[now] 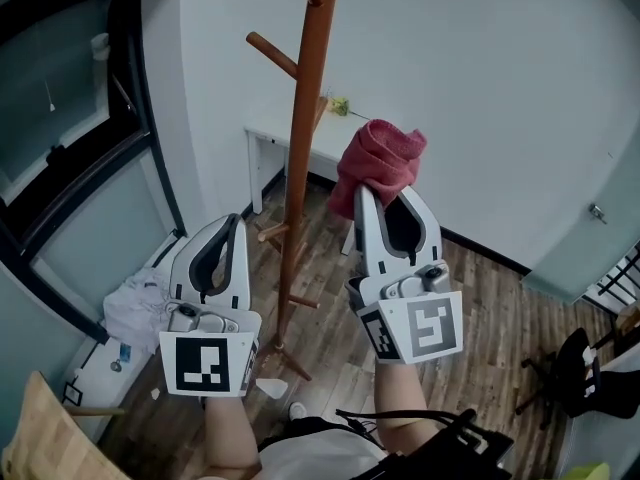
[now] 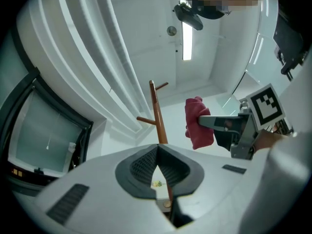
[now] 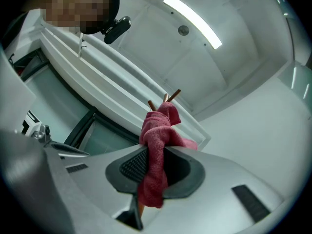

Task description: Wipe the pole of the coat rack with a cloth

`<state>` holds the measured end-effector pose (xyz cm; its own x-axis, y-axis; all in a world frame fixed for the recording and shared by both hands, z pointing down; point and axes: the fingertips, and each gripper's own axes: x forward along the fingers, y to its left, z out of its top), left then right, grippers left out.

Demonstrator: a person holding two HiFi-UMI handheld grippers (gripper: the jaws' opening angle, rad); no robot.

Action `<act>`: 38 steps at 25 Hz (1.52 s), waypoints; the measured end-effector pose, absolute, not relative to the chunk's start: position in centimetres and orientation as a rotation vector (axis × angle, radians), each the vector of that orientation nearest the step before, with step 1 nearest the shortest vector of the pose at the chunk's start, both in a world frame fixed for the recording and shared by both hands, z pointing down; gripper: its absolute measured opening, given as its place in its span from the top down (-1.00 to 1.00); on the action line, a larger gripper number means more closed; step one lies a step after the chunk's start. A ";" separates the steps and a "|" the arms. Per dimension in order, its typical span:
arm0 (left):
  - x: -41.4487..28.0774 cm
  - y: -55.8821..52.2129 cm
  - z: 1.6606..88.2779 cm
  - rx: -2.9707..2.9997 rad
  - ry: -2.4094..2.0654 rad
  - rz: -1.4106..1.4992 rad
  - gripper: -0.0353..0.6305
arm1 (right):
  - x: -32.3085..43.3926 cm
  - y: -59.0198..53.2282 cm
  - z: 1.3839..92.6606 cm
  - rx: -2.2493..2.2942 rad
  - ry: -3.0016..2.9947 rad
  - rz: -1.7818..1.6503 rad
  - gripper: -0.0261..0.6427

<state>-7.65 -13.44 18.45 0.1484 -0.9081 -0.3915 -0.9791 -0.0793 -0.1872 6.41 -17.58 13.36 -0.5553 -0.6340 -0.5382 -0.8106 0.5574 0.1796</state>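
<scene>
Though the right gripper [image 1: 385, 196] pinches a crumpled red cloth [image 1: 380, 158], wiping is not begun; press it toward nine o'clock onto the brown wooden pole [image 1: 300, 168]; left gripper [image 1: 236, 220] closed, empty.

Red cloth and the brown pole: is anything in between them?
No. In the head view the cloth, pinched in the right gripper, hangs beside the pole with bare air between; the left gripper view agrees.

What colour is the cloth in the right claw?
The cloth is pinkish red, clearest in the right gripper view.
</scene>
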 end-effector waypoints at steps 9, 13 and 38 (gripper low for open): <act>-7.6 -16.3 19.2 -2.046 1.798 0.197 0.86 | 4.9 -19.3 9.9 -1.058 2.378 0.629 0.68; -8.0 -17.2 18.4 -2.048 1.769 0.199 0.86 | 4.0 -19.7 7.9 -1.054 2.359 0.680 0.68; -6.5 -20.0 13.6 -2.234 1.536 0.264 0.86 | 1.4 -20.2 2.0 -1.208 2.237 0.906 0.68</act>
